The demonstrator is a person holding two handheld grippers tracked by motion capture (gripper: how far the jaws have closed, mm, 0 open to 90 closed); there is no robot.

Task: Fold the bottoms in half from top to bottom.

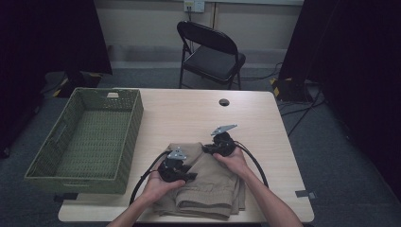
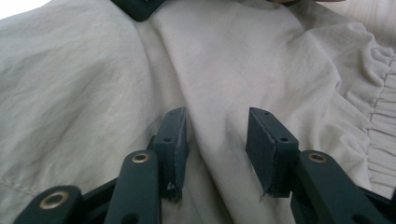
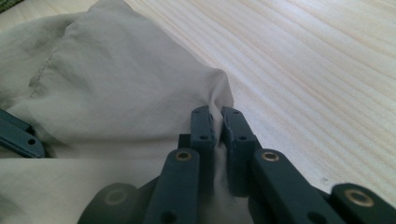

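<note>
Both grippers are down on the folded khaki garment (image 1: 208, 187) at the near edge of the table (image 1: 265, 118). Held in the person's right hand, the right gripper (image 3: 217, 122) has its jaws pinched tight on a fold at the cloth's edge, right beside bare wood. Set apart, the left gripper (image 2: 217, 135) has its jaws spread with a ridge of fabric lying between them, the pads not pressing on it. At the table's left stands a green woven basket (image 1: 135, 120), well apart from the garment.
</note>
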